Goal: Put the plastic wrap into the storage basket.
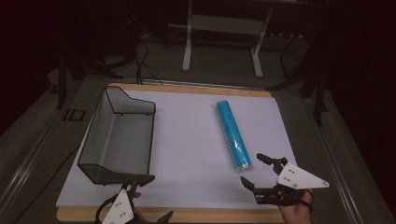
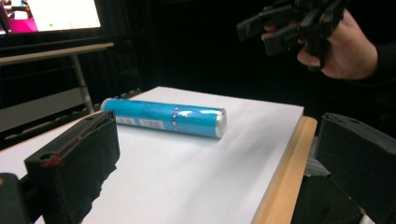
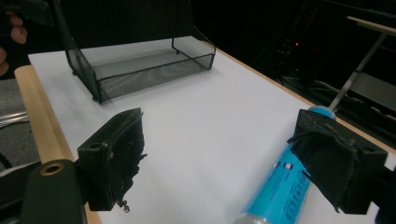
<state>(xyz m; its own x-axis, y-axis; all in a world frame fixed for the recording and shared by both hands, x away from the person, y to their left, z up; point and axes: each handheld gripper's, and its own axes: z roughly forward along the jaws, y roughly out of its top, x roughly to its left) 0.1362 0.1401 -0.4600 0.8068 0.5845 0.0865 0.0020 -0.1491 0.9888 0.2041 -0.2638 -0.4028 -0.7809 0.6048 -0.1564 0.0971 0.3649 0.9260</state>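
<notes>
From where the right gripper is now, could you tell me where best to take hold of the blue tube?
Probably near its closer, silver-capped end, jaws across the round body. The blue tube lies flat on the white sheet, apart from the wire tray. The open right gripper is just beside that end, so come from above.

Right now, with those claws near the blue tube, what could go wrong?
The blue tube lies on its side on smooth white paper, so a nudge from the open right gripper might roll it away. The wire basket sits just ahead of the open left gripper, which could bump it.
</notes>
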